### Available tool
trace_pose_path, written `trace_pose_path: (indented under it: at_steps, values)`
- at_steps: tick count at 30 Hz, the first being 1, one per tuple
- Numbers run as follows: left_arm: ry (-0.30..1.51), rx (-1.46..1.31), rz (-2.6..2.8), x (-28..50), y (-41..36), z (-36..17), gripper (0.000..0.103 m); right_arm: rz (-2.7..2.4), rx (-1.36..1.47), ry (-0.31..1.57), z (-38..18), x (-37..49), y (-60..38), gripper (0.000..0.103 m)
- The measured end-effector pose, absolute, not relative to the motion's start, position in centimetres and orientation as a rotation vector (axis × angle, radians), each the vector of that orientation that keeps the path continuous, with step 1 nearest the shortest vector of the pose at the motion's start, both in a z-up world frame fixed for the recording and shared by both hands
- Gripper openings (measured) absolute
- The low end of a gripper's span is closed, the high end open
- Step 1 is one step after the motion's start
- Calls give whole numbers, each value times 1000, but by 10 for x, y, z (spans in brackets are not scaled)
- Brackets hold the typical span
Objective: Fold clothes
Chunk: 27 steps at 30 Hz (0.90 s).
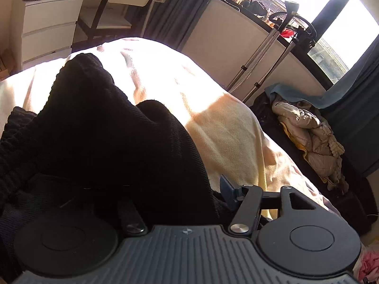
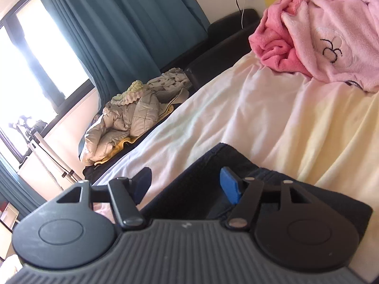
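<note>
No writing or brand can be read on anything; the only mark is a black stitched figure on the pink fleece garment. The landmark is the cream bedspread. The black knit garment lies bunched on it, directly in front of the left gripper, whose jaws stand spread and tilt down over the fabric without pinching it. The right gripper is likewise spread, one blue pad above a dark garment edge on the bedspread, gripping nothing.
</note>
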State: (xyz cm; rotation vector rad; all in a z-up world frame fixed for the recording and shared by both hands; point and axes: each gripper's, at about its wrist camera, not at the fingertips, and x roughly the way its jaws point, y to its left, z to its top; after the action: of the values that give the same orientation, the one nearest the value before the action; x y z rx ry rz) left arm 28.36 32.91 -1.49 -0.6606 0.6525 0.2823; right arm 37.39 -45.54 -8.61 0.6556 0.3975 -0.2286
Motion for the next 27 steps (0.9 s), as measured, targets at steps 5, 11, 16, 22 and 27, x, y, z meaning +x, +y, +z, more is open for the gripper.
trace_pose_path:
  at_steps: [5,11,16,22,27]
  values:
    - [606,-740,185,221,317,-2,87,-223,789,416,-95,303,-470,82]
    - [663,-869,193,153,319,-21,89,-277,979,524,-136,249,-489,87]
    - [713,-1042,231,145,348,-61,89,-109,986,520,-152,255,-484,88]
    - [663,-1104,297,183,359,-83,98,-67,949,481,-163,307,-476,88]
    - [528,-1064,383,197,354,-73,67,-198,875,419,-163,339,-464,52]
